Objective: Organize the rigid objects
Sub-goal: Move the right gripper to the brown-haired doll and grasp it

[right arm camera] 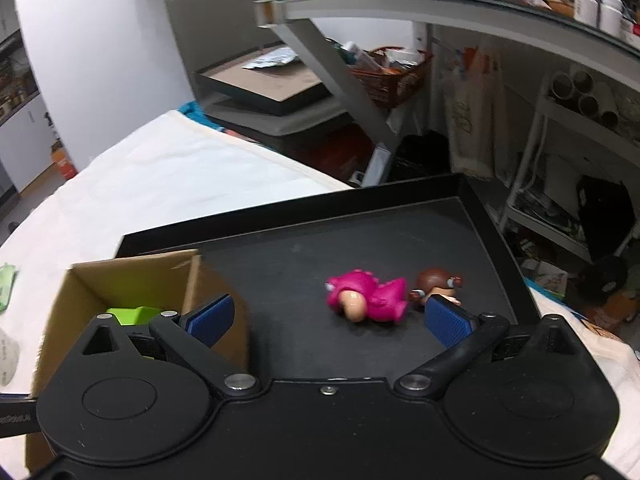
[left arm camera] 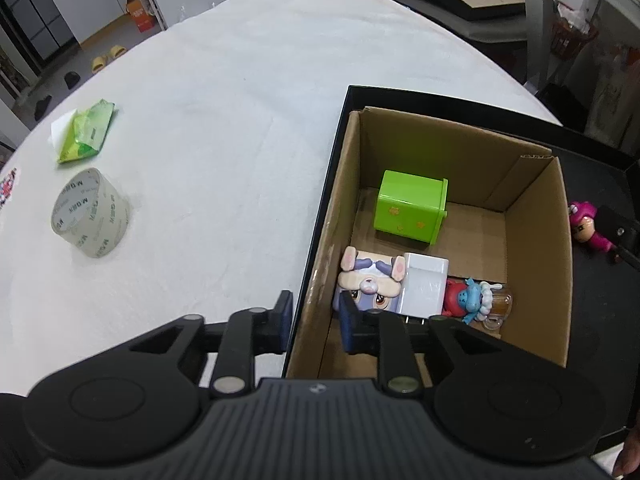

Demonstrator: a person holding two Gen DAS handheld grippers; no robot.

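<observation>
While the brown figure (right arm camera: pixel 438 283) is being partly hidden behind the right gripper's (right arm camera: pixel 329 320) pad, its lower half cannot be made out. The right gripper is being held wide open, empty, above the tray (right arm camera: pixel 400 208), the pink figure (right arm camera: pixel 366 295) lying between its fingers' lines. The left gripper (left arm camera: pixel 316 318) is being held slightly parted astride the box (left arm camera: pixel 532 240) wall, gripping nothing. Inside the box, a green cube (left arm camera: pixel 410 208), a rabbit toy (left arm camera: pixel 370 280), a white charger (left arm camera: pixel 424 284) and a blue-red figure (left arm camera: pixel 470 296) are being kept; its right floor is being left bare. On the cloth (left arm camera: pixel 240 120), a tape roll (left arm camera: pixel 92 220) and a green packet (left arm camera: pixel 86 130) are lying well apart from the box
</observation>
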